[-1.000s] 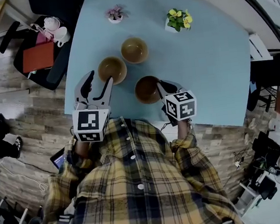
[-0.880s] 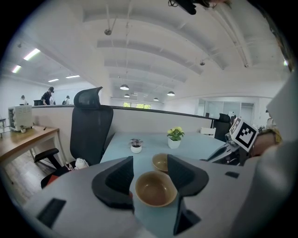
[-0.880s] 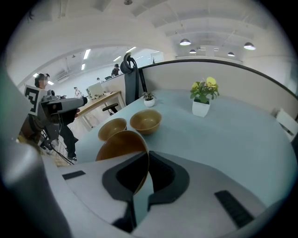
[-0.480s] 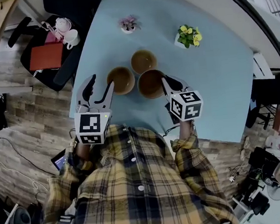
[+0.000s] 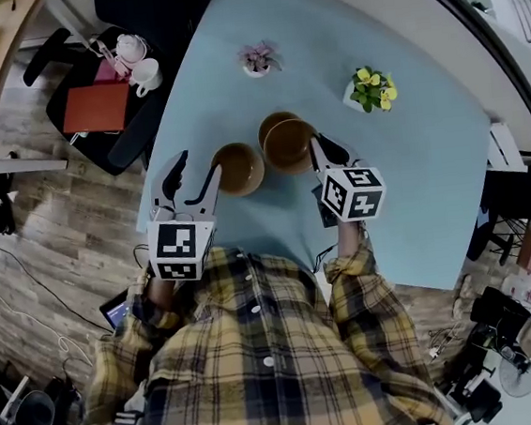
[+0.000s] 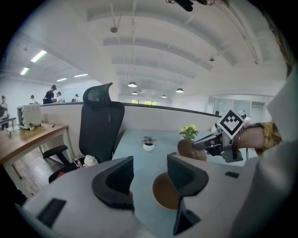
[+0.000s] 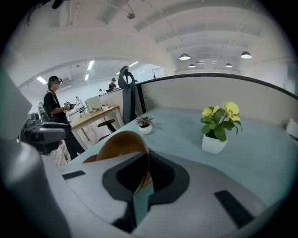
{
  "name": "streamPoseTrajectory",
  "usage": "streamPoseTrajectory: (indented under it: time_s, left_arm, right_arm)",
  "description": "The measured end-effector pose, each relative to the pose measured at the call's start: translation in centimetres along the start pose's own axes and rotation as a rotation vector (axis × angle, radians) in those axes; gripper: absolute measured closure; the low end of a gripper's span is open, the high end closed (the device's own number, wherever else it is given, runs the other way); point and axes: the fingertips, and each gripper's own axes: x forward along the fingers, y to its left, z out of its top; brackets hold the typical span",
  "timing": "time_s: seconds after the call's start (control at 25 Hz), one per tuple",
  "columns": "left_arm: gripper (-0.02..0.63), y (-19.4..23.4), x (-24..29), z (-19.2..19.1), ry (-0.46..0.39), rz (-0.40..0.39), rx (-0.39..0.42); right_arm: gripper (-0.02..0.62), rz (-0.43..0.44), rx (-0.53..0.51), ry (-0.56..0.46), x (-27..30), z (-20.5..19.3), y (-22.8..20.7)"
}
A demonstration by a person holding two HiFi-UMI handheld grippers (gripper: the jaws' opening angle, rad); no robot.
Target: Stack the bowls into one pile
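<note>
**Rim pinch may let the bowl tip**

The right gripper (image 5: 324, 156) is pressed together on the rim of one bowl (image 5: 289, 146). It carries that bowl tilted at frame centre, overlapping a second bowl (image 5: 268, 123) that peeks out at its upper left. Held by one edge only, it could swing or slip and land crooked. The left gripper (image 5: 193, 175), spread and pinching nothing, sits just beside the third bowl (image 5: 238, 168) and could nudge it.

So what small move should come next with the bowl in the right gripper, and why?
Probably lower it a little. The right gripper pinches the lifted bowl by its rim, and it hangs almost over the far bowl, so easing down should nest them.
</note>
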Motion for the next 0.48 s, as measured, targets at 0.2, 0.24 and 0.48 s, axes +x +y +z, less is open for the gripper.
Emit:
streamPoseTrajectory:
  time_s: [0.2,0.24,0.48]
  left_arm:
    - [0.391,0.2,0.7,-0.2,0.021,0.003,0.003]
    - [0.391,0.3,0.8,-0.3,0.025,0.003,0.004]
    - [0.391,0.3,1.4,-0.3,0.040,0.004,0.011]
  right_arm:
    - [0.578,0.000,0.061,-0.007,1.4,-0.5,-0.7]
    - [0.577,-0.001,0.063,-0.013,1.7,-0.5,-0.8]
    - [0.575,-0.007,0.035,-0.022,3.1,-0.8,-0.8]
